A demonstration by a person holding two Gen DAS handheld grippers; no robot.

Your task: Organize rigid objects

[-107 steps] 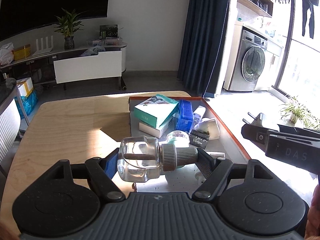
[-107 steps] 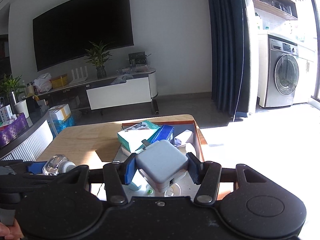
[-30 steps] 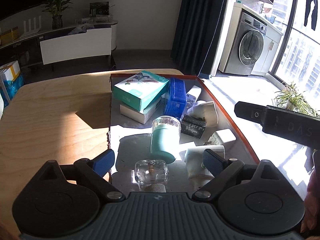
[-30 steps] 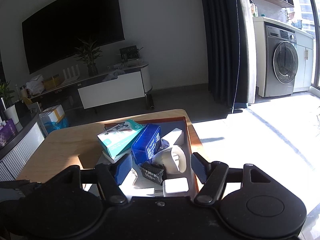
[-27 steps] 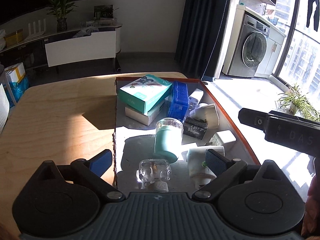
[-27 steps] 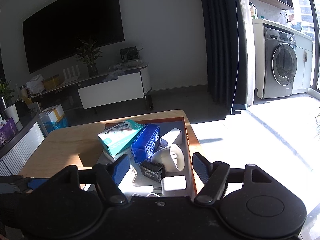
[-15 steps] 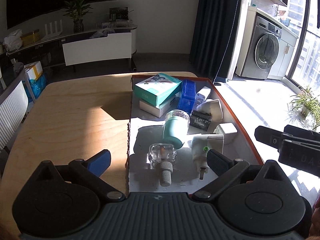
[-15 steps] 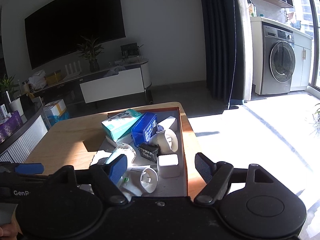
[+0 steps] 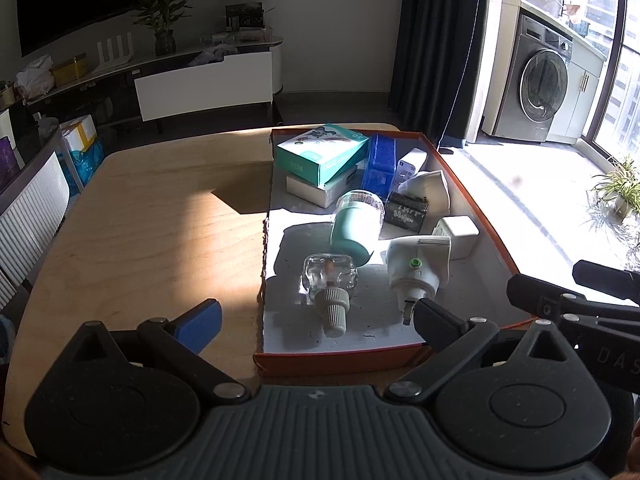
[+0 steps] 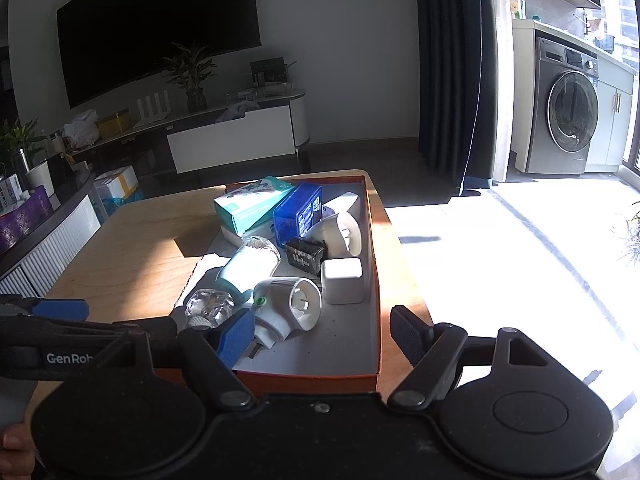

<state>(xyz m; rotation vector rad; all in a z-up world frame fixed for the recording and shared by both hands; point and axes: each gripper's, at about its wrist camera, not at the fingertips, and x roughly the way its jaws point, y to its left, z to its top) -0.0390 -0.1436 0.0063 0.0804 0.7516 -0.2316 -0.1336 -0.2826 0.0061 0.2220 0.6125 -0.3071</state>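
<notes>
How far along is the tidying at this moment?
Done: the clear bottle, white plug-in unit, square adapter, teal box and blue box all lie inside the orange tray. In hand: nothing; the left claw and right claw are open and empty. Left: nothing loose shows on the table.

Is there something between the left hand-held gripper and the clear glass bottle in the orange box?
Only the box's low front wall. The left hand-held gripper is open and empty just outside it; the clear glass bottle lies just beyond, its cap toward the gripper. Nothing covers it from above.
</notes>
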